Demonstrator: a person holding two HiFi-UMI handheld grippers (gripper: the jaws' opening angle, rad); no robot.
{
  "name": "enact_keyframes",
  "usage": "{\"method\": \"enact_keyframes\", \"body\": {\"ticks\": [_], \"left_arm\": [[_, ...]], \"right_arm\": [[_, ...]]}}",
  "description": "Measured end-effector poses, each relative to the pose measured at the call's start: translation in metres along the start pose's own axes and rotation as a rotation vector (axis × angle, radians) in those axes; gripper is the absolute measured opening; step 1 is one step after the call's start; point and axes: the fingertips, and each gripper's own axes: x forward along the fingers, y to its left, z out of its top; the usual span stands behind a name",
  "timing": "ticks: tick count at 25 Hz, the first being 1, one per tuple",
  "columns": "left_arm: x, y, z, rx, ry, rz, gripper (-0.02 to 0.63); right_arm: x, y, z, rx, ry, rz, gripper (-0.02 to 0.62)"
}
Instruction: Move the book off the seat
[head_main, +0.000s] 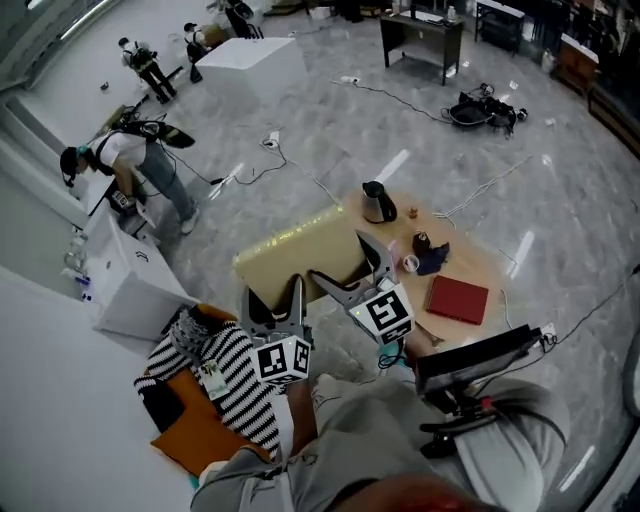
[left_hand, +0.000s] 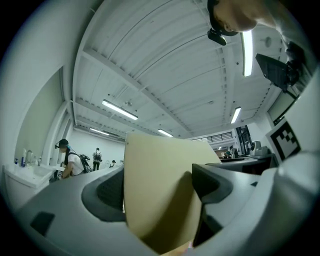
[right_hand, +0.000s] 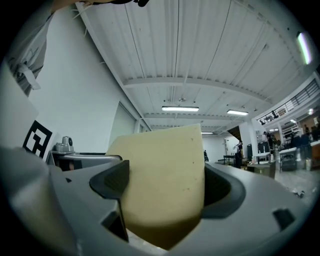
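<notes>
With the left tool (head_main: 274, 298) and right tool (head_main: 345, 262) each pinching the cream book (head_main: 290, 245) aloft, the next move is probably lowering it flat onto the desk (head_main: 478, 262).

Brightly and evenly lit from above by ceiling strip lamps (left_hand: 120, 110). Streaked with white glare on the glossy floor (head_main: 396, 164). Soft, faint shadows only. Heavily bent at the edges, with black corners, in both gripper views. Blurred up close on the pale sheet (right_hand: 165, 190); sharper farther back. Mildly curved in the head view too.
</notes>
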Motion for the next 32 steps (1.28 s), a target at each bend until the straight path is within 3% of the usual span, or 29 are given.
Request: {"method": "enact_keyframes", "body": {"ticks": [4, 9, 16, 19, 24, 32], "left_arm": [[0.027, -0.053, -0.023, -0.012, 0.051, -0.104, 0.400], [0.078, -0.140, -0.042, -0.001, 0.073, -0.316, 0.400], [0.146, -0.252, -0.107, -0.120, 0.078, -0.620, 0.400], [0.163, -0.308, -0.103, -0.165, 0.075, -0.745, 0.400], [0.208, -0.342, -0.079, -0.213, 0.058, -0.849, 0.400], [0.255, -0.375, -0.113, -0.270, 0.111, -0.965, 0.400]], "right_arm": [[-0.038, -0.048, -0.019, 0.000, 0.050, -0.087, 0.431], [-0.097, -0.128, -0.029, 0.021, 0.039, -0.303, 0.431], [-0.167, -0.227, -0.062, -0.049, 0.089, -0.611, 0.431], [-0.207, -0.263, -0.046, -0.087, 0.130, -0.739, 0.431], [-0.209, -0.303, -0.006, -0.137, 0.143, -0.838, 0.431], [-0.211, -0.350, -0.024, -0.139, 0.206, -0.962, 0.431]]}}
